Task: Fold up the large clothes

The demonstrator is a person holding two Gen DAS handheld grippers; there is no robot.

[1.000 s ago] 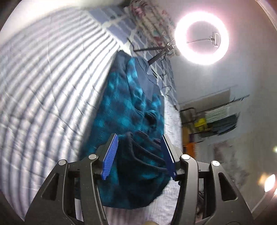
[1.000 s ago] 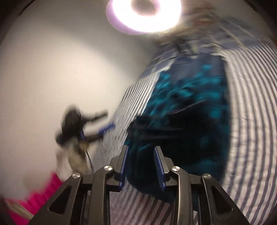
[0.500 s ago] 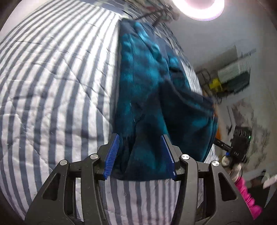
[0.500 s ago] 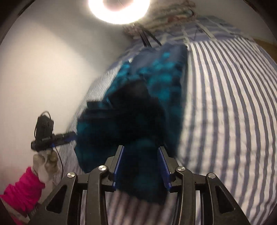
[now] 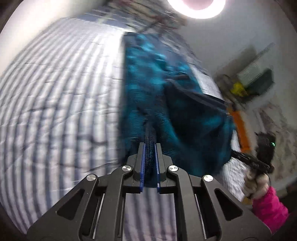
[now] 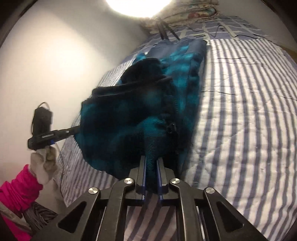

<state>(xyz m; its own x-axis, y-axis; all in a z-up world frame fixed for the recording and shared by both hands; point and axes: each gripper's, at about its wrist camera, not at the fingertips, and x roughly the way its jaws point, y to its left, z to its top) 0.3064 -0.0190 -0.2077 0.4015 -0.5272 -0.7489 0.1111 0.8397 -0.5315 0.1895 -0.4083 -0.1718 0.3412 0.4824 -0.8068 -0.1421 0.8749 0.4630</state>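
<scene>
A bed with a blue-and-white striped quilt (image 6: 241, 115) fills a white-walled room, with a bright ring light (image 5: 196, 7) at its far end. A fuzzy teal and navy garment (image 6: 141, 103) lies lengthwise on the quilt, its near end lifted. The left gripper (image 5: 149, 165) and the right gripper (image 6: 151, 176) each pinch a fold of the near hem, fingers almost together.
</scene>
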